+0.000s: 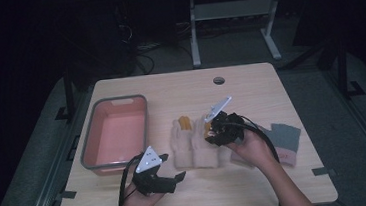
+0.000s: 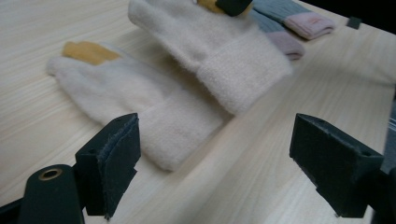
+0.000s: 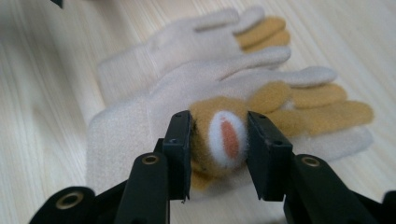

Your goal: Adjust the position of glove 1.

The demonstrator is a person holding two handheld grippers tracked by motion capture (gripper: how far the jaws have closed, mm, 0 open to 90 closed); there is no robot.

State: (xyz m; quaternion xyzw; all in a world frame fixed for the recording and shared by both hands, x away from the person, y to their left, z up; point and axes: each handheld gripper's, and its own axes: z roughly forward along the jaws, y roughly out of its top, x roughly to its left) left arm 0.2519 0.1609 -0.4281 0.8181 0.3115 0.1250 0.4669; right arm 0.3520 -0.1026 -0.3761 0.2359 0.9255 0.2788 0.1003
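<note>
My right gripper [image 3: 218,151] is clamped on the tan patch of the nearer glove [image 1: 206,146]; between my jaws in the right gripper view sits a white oval with an orange centre, pinched from both sides; in the high view that gripper [image 1: 213,133] sits over the glove's finger end, held by my right hand [image 1: 253,149]. The second glove [image 1: 182,143] lies flat just beside the first, touching it, tan fingers pointing away from me; both are cream with broad cuffs toward my edge of the table [image 1: 249,84].

My left gripper [image 2: 215,168] is spread wide with nothing in it; its jaws hang above bare wood just short of the cuff of the second glove [image 2: 140,107]; in the high view it [image 1: 170,177] sits near the table's front edge, in my left hand [image 1: 142,199].

A pink bin [image 1: 116,134] with a grey rim stands at the left, nothing in it; grey gloves [image 1: 282,142] with pink cuffs lie to the right of my right hand.
</note>
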